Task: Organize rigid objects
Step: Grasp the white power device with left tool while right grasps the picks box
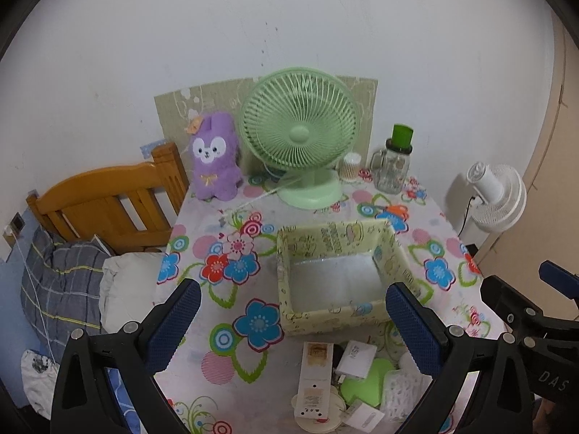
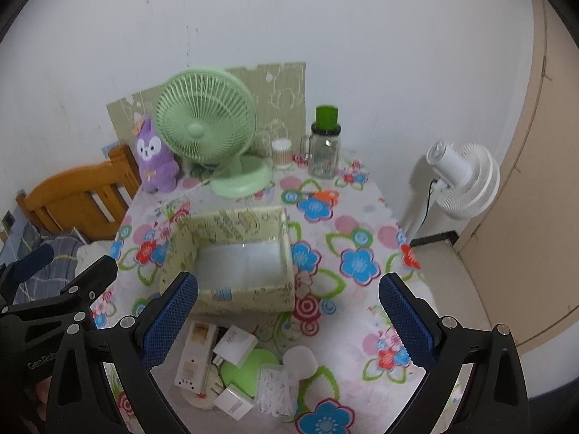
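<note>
Blue-padded fingers of the left gripper [image 1: 293, 320] and right gripper [image 2: 288, 313] gape wide, holding nothing. The cluttered pile [image 2: 235, 372] lies below them, before the empty box [image 2: 235, 271]; overlapping pieces could snag or scatter.

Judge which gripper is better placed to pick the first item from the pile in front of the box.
Left, marginally. The left gripper frames the tall white box between its open fingers; the right gripper sits offset right. The storage box is empty.
</note>
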A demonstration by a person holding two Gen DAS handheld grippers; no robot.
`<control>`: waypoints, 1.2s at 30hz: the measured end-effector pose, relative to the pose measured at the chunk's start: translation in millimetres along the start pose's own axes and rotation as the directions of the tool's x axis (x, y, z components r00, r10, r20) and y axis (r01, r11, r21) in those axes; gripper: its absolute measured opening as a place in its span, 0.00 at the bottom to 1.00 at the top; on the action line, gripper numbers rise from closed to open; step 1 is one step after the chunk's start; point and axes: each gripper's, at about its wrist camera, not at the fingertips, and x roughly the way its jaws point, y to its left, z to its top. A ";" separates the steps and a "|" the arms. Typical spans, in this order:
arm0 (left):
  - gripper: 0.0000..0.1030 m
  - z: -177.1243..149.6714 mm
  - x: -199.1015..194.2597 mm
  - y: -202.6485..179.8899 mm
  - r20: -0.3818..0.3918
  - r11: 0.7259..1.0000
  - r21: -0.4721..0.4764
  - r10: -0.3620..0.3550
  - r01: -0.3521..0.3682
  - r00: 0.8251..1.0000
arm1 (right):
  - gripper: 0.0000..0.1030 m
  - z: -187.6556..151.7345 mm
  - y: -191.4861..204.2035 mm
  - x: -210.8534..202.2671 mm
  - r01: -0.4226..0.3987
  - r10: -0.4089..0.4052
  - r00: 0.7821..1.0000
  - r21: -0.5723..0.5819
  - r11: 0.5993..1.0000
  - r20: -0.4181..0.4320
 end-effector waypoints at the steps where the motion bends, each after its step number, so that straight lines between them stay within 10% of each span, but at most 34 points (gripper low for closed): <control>1: 1.00 -3.4 5.4 0.3 -0.007 1.000 0.006 -0.003 0.003 1.000 | 0.98 -4.7 0.0 5.9 -0.008 0.008 1.000 0.005 1.000 -0.008; 36: 0.99 -113.5 131.0 -7.1 -0.273 0.995 0.058 -0.067 0.086 0.960 | 0.96 -105.2 -0.4 113.2 0.026 -0.014 0.983 0.065 0.998 -0.181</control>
